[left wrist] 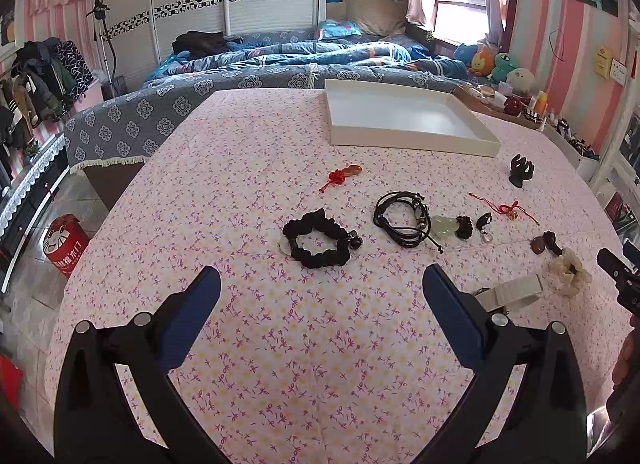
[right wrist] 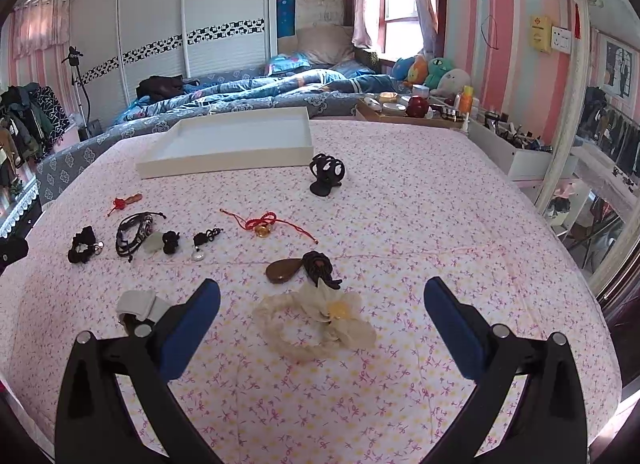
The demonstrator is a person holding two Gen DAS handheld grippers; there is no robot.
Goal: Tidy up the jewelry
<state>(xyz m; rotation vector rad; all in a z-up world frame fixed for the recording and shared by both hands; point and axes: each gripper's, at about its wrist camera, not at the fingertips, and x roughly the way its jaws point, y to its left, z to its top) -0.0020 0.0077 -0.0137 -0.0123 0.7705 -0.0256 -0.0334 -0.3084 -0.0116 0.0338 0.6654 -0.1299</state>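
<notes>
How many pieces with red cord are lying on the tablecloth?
2. The red knot charm with an amber pendant lies left, near the white tray. The red string with a gold bead lies mid-table, in front of the black hand-shaped stand. None looks hidden.

From my remote seat, the tablecloth (right wrist: 400, 191) reads as soft matt cotton, printed and faintly creased, while the white tray (left wrist: 404, 142) looks like smooth matt card or plastic, I cannot tell which. The black bead bracelet (left wrist: 316, 239) appears dull and knobbly, the cord bracelet (left wrist: 400, 219) like thin leather with a slight sheen, and the pale jade-like pendant (left wrist: 443, 223) is glossy and translucent. In my right view the cream flower band (right wrist: 320, 320) looks like limp fabric with lace, the brown pendant (right wrist: 283, 270) like polished wood or stone, and both grippers' blue pads (right wrist: 188, 338) look matt and rubbery on smooth black plastic arms.
</notes>
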